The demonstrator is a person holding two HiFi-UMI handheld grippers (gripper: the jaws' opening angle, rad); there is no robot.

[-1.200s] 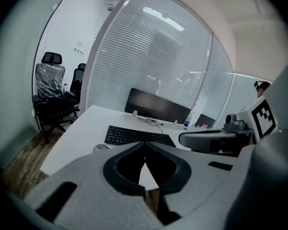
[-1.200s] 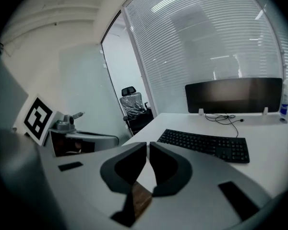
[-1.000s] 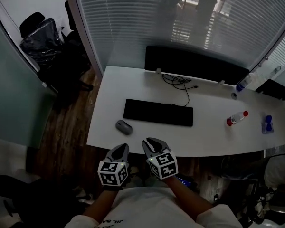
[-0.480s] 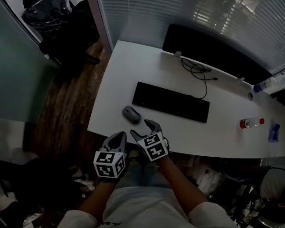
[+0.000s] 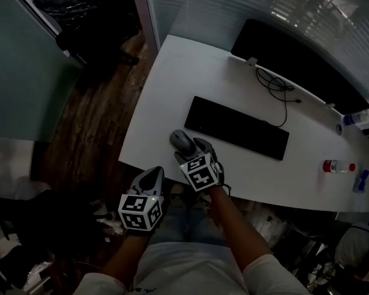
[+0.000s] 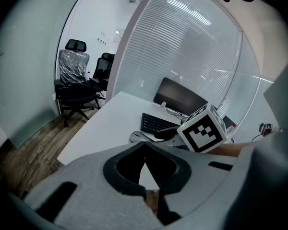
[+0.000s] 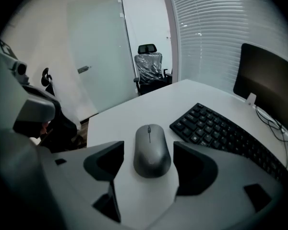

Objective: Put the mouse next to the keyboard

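Observation:
A grey mouse [image 5: 181,139] [image 7: 152,150] lies on the white desk [image 5: 166,85] near its front edge, just left of the black keyboard [image 5: 237,128] [image 7: 225,135]. My right gripper [image 5: 192,147] [image 7: 149,151] reaches over the desk edge. Its jaws are opening, and they stand on either side of the mouse with a gap at each side. My left gripper [image 5: 152,174] [image 6: 144,150] hangs below the desk edge, away from the mouse, with its tips together and nothing in it.
A black monitor [image 5: 295,60] stands at the back of the desk, with a black cable [image 5: 277,88] in front of it. A bottle [image 5: 337,166] lies at the right. Office chairs [image 5: 74,5] stand on the wooden floor to the left.
My right gripper has moved forward from in front of the desk to the mouse, and its jaws have spread apart around it. The left gripper stays low beside it.

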